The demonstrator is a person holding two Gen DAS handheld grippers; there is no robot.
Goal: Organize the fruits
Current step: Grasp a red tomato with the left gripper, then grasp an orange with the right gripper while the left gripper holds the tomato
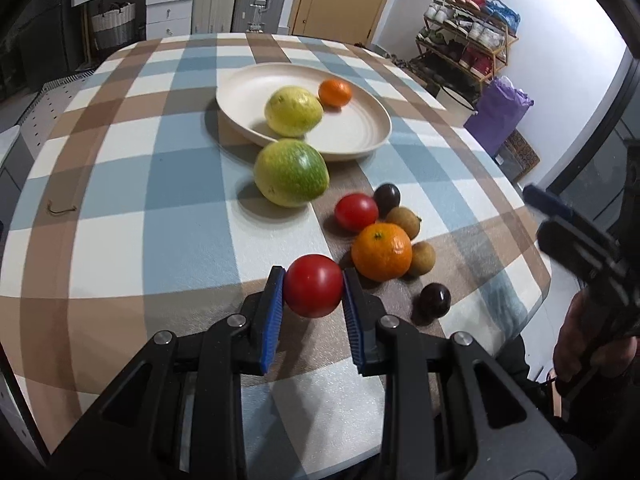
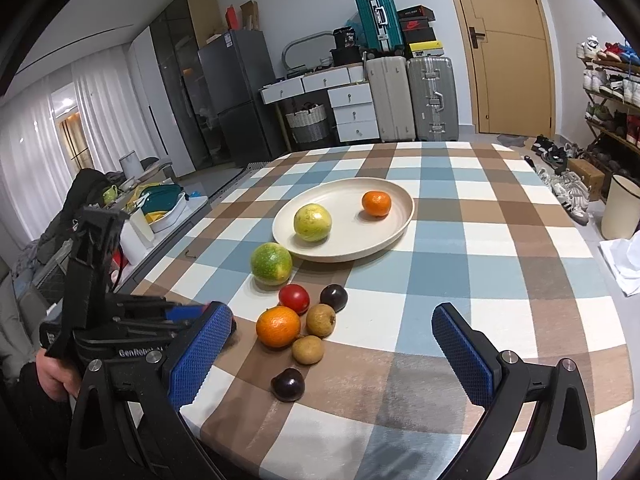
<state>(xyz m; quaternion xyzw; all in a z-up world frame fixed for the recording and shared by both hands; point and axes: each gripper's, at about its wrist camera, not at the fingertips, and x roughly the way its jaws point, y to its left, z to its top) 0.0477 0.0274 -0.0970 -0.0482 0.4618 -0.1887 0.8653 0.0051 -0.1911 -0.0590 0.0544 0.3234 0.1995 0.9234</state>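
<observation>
My left gripper [image 1: 313,276] is shut on a red tomato [image 1: 314,291], which sits between the blue pads just above the checked tablecloth. To its right lies a cluster: an orange [image 1: 382,252], a second tomato [image 1: 356,212], two dark plums [image 1: 434,300], and two brown fruits [image 1: 404,222]. A green fruit [image 1: 291,178] rests against the cream plate [image 1: 360,132], which holds a yellow-green fruit [image 1: 293,111] and a small orange [image 1: 335,92]. My right gripper [image 2: 332,314] stands open over the table's near edge, gripping nothing.
The table [image 2: 500,240] drops off close on the right and near sides. A person's hand [image 1: 576,344] holds the right gripper's handle. Suitcases [image 2: 432,100], drawers and a shoe rack [image 2: 608,92] stand beyond the table.
</observation>
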